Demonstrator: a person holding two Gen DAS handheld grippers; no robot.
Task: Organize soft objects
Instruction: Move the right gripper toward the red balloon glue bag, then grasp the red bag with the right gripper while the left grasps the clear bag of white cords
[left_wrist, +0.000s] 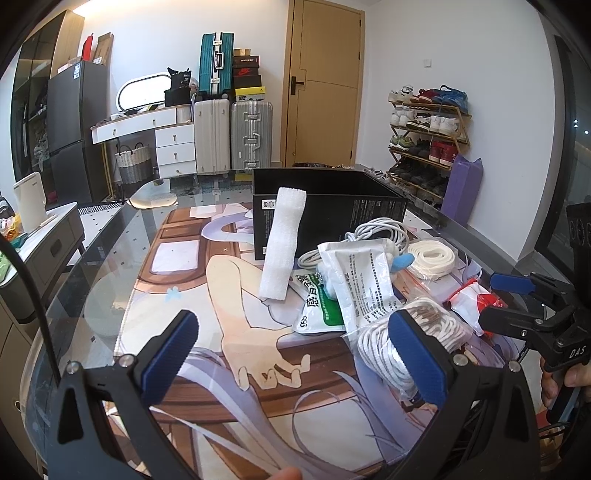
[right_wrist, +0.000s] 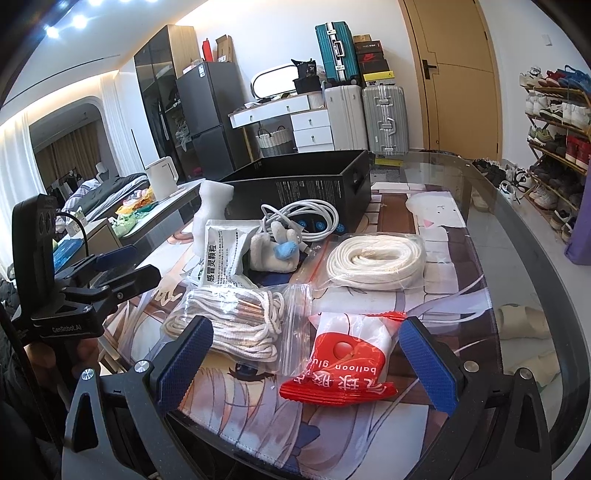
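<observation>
Hovering w/ both grippers wide open, empty: right gripper (right_wrist: 306, 354) straddles red packet (right_wrist: 347, 363), left gripper (left_wrist: 291, 354) nearby, black box (right_wrist: 314, 188) waiting behind.

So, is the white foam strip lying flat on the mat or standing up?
Standing, tilted. The white foam strip leans against the black cardboard box, its lower end on the printed mat.
</observation>
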